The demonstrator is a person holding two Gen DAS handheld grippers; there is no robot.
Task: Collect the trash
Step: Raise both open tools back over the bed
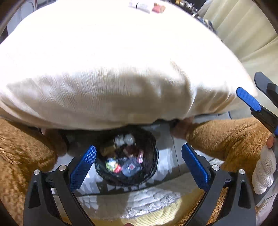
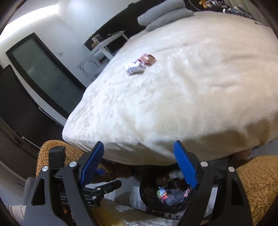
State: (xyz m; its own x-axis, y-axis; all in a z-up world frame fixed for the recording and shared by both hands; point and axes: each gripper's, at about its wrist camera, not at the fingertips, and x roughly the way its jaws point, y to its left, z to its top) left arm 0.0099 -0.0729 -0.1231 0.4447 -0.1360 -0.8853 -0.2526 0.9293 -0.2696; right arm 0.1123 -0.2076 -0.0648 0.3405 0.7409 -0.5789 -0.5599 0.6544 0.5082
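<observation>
A black mesh trash bin (image 1: 127, 156) stands on the floor below the bed edge and holds several wrappers and crumpled pieces. It also shows in the right wrist view (image 2: 170, 193). My left gripper (image 1: 139, 165) is open and empty above the bin. My right gripper (image 2: 139, 165) is open and empty, just left of the bin. On the cream bed cover (image 2: 182, 95) lie a crumpled white wrapper (image 2: 135, 67) and a pink piece of trash (image 2: 149, 58). They show far off in the left wrist view (image 1: 147, 6).
Brown fuzzy sleeves (image 1: 225, 139) flank the bin on both sides. A white-gloved hand (image 1: 264, 170) is at the right. A dark door (image 2: 40, 73) and a white side table (image 2: 102, 48) stand left of the bed. Grey pillows (image 2: 165, 15) lie at its head.
</observation>
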